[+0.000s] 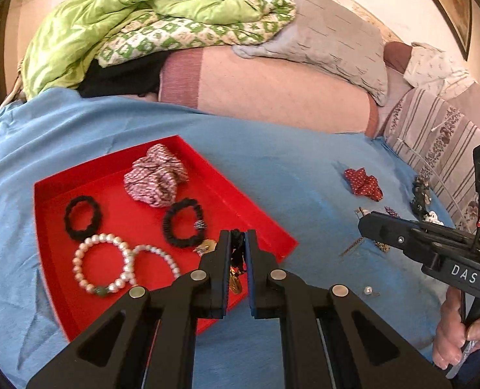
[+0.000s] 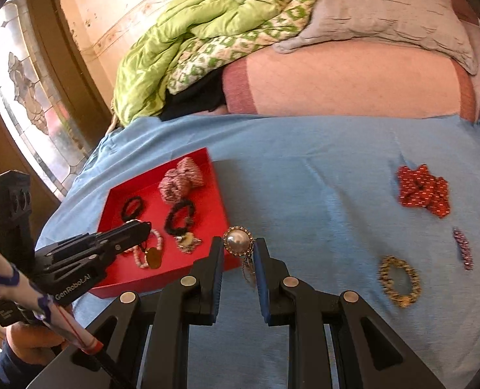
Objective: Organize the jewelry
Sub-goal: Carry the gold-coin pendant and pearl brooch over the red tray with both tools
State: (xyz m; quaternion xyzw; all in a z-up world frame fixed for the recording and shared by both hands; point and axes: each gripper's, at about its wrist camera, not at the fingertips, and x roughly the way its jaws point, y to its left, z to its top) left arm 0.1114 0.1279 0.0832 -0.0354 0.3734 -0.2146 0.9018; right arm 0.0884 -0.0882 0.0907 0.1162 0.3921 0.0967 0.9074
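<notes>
Left wrist view — we are holding the left gripper (image 1: pixel 238 236) over the near corner of the red tray (image 1: pixel 262 227), its jaws clenched on a black cord with a gold pendant (image 1: pixel 235 283) dangling beneath. We judge the step in hand to be depositing this necklace in the tray; the next move calls for lowering until the pendant is resting on the tray floor, then easing the jaws apart. Already lying in the tray: a striped pink scrunchie (image 1: pixel 157 175), two black hair ties (image 1: pixel 82 217), and two pearl bracelets (image 1: pixel 102 264) touching each other. The right gripper (image 1: pixel 366 227) is reaching in from the right above the blue bedspread (image 1: pixel 288 168).

Right wrist view — the right gripper (image 2: pixel 238 246) is hovering just beside the tray's near edge, a large pearl brooch (image 2: pixel 238 240) with a rhinestone rim and a thin chain sitting between its fingertips. The jaws are standing a little apart; we cannot tell whether they are truly pinching it. Still loose on the bedspread: a red dotted scrunchie (image 2: pixel 423 191), a gold-and-black beaded bracelet (image 2: pixel 400 280), and a purple hair clip (image 2: pixel 462 248) — all well apart from the tray.
</notes>
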